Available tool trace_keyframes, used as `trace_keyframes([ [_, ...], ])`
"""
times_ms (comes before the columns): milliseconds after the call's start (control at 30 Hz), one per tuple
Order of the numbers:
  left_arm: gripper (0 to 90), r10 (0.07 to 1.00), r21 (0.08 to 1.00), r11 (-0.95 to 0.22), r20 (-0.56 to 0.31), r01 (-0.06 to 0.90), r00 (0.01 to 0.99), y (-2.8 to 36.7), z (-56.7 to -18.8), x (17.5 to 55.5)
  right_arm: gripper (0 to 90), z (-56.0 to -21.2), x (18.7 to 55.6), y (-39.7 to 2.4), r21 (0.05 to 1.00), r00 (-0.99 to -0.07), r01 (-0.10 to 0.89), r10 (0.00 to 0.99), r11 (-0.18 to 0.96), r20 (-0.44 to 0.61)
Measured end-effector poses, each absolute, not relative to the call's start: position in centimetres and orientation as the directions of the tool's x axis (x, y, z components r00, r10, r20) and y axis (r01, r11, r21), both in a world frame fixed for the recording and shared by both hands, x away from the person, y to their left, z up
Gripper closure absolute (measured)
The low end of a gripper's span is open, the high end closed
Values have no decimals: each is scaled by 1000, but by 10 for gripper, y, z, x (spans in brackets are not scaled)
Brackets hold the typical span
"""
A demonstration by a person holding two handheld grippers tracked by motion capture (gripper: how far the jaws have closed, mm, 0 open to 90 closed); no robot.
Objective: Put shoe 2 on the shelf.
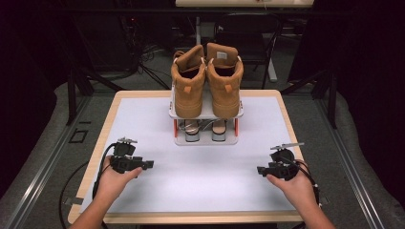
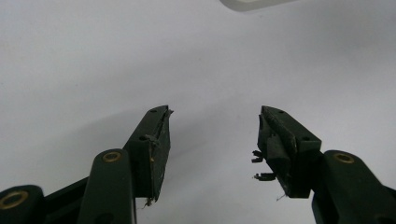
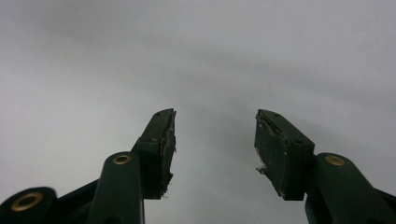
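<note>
Tan boots (image 1: 206, 81) stood on a small shoe rack (image 1: 206, 125) at twelve o'clock, left gripper (image 1: 149, 164) at eight, right gripper (image 1: 260, 170) at four, both jaws wide and empty over the white table (image 1: 205, 186).

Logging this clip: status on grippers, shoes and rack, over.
Left gripper open, empty, low over the table. Right gripper the same. Tan boots on top of the rack, sandals below, untouched. Nothing in the way.
</note>
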State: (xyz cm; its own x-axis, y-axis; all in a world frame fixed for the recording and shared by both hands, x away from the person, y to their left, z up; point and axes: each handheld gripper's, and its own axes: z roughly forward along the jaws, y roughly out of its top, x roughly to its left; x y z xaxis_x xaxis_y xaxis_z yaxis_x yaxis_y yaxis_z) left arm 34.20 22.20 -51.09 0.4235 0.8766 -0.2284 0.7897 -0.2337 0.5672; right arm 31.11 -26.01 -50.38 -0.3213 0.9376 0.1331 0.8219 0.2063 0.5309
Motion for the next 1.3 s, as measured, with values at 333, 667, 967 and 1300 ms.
trace_keyframes([
  [333,430,891,644,-181,-212,743,401,226,-542,329,448,-541,300,-260,598,-336,773,937,214,100],
  [667,425,882,691,-202,-180,694,436,227,-557,322,428,-548,293,-256,735,-330,653,942,180,63],
  [967,423,891,704,-210,-147,678,429,226,-558,316,424,-553,288,-261,757,-331,629,942,177,54],
  [1300,386,879,766,-276,-43,581,474,222,-554,313,411,-551,285,-264,797,-313,576,950,181,10],
])
